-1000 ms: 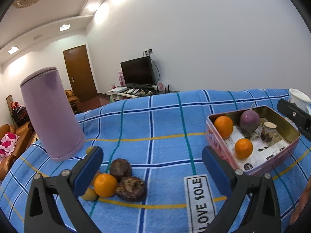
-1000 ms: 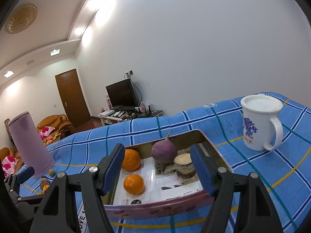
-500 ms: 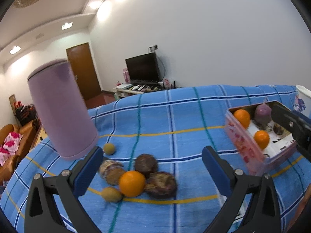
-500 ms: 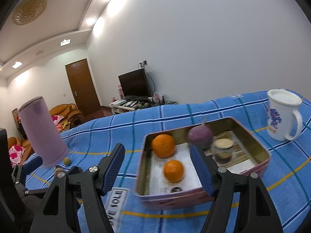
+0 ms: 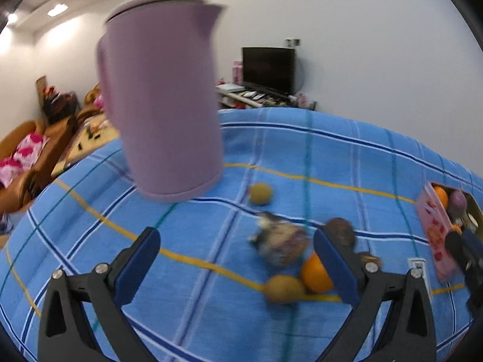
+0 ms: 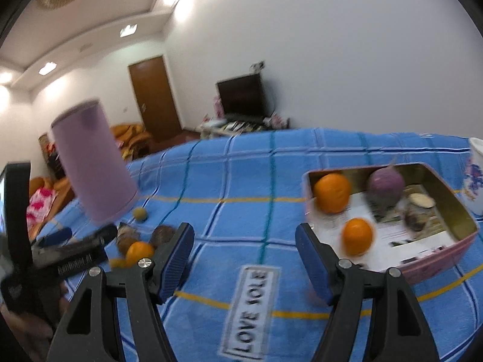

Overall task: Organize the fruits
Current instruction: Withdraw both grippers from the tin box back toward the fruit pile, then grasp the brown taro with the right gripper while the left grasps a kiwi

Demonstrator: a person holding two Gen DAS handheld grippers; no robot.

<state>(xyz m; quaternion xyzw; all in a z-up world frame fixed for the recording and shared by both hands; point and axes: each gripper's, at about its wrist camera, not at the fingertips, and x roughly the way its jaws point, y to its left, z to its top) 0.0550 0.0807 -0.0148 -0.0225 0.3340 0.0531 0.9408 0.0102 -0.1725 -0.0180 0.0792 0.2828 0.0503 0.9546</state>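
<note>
Looking from the left wrist, the left tongs (image 5: 235, 256) hang wide open above the blue checked cloth (image 5: 187, 307) and hold nothing. Between and just beyond their blue pads lies a group of loose fruits: an orange (image 5: 315, 273) partly behind the right pad, a yellow-green fruit (image 5: 283, 289) touching it, a blurred brown fruit (image 5: 282, 242), and a dark round fruit (image 5: 341, 230) behind the pad. A small green fruit (image 5: 260, 193) lies apart, near the base of the tall purple kettle (image 5: 163, 99). At the far right edge the pink tin box (image 5: 434, 235) shows with some fruit inside.

From the right wrist, the right tongs (image 6: 244, 259) are also wide open and empty, over the cloth with a label reading "LOVE SOLE" (image 6: 250, 307). The tin box (image 6: 428, 259) stands to the right, just beside the right pad. Inside it are two oranges (image 6: 332, 193) (image 6: 357, 236), a purple round vegetable (image 6: 386, 187) and a small jar (image 6: 419, 211). A white mug (image 6: 475, 178) stands beyond the box. At the left, the loose fruits (image 6: 139, 249) lie near the kettle (image 6: 93, 163), with the left tongs (image 6: 78, 235) above them.
</note>
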